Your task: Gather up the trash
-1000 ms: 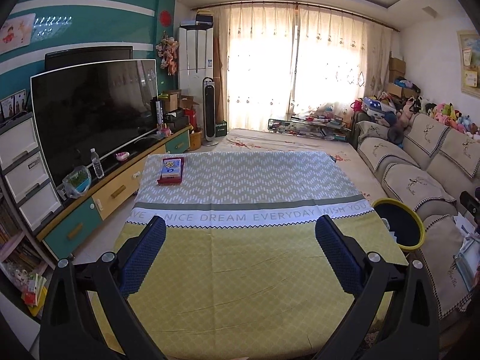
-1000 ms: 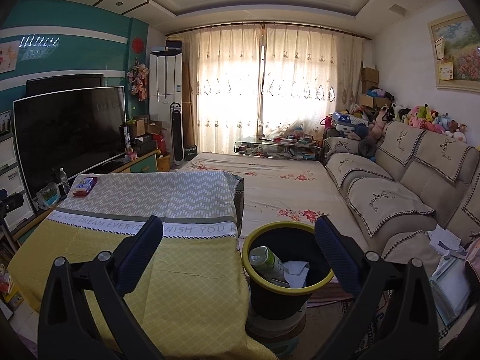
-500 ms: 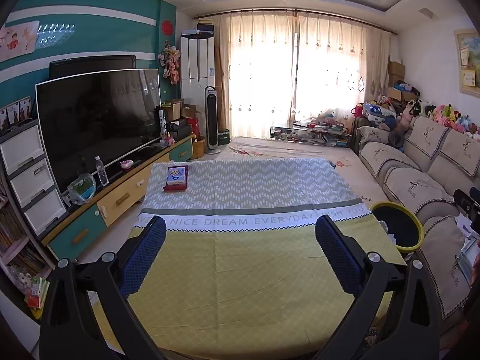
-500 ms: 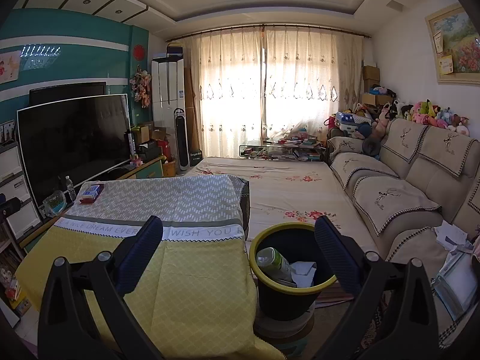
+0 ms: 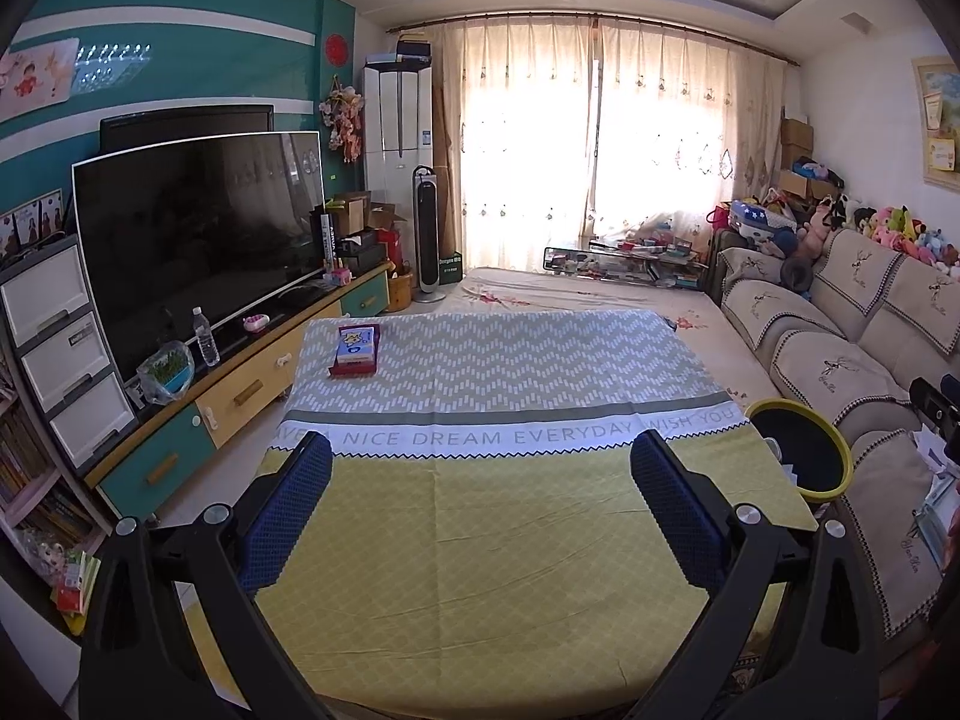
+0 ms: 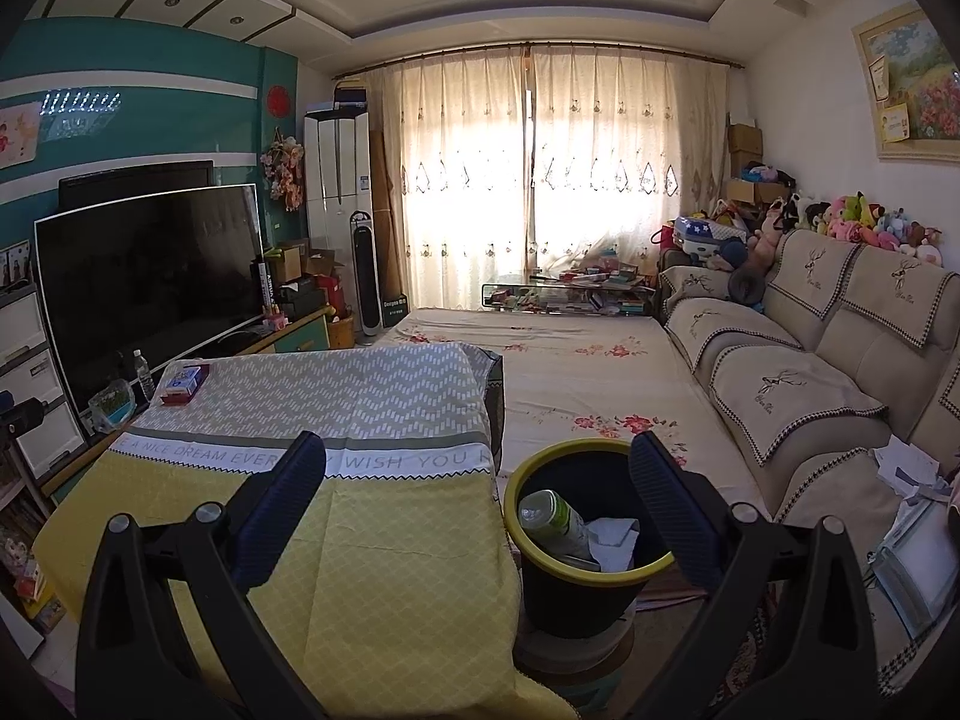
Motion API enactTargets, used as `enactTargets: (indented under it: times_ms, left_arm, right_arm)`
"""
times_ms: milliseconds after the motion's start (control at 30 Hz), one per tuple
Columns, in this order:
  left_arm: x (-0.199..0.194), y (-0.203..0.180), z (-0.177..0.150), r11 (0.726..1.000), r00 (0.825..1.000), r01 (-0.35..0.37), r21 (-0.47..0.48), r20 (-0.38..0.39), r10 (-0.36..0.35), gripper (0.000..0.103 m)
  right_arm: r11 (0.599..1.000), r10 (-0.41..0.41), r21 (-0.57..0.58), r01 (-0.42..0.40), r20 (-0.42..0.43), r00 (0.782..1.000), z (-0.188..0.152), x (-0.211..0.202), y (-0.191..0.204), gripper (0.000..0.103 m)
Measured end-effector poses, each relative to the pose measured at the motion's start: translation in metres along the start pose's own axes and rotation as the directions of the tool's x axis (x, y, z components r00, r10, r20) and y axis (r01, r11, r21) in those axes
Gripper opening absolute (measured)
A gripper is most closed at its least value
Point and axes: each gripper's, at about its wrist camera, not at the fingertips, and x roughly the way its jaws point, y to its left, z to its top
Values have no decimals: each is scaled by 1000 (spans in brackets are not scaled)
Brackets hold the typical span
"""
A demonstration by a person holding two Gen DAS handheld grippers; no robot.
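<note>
Both views have pulled back and up — left tongs (image 5: pixel 480 468) and right tongs (image 6: pixel 477 468) wide, empty. Bin (image 6: pixel 516 489) at 5 o'clock holds bottle (image 6: pixel 555 519), paper (image 6: pixel 615 537); collection looks near finished — box (image 5: pixel 355 348) remains on counter (image 5: pixel 510 540).

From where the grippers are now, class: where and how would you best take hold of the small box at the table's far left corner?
Grip the small box across its two long sides, coming from above. It lies flat on the tablecloth with its long axis running away from the camera, so the narrower width probably suits the open left hand-held gripper, which faces that side of the table.
</note>
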Motion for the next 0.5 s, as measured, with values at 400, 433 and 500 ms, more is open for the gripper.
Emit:
enactTargets:
  times_ms: [400,433,500]
  left_arm:
    - [1,-2,-2,1000,1000,5,4,-4,-5,98]
    - [1,-2,-2,1000,1000,5,4,-4,-5,98]
    - [1,-2,-2,1000,1000,4,4,-3,-4,98]
  right_arm:
    - [1000,1,6,-1,-2,1000,-2,3,-1,96]
    - [1000,1,6,-1,-3,1000,-2,3,-1,96]
    - [1000,-1,7,1,-3,1000,-3,3,-1,96]
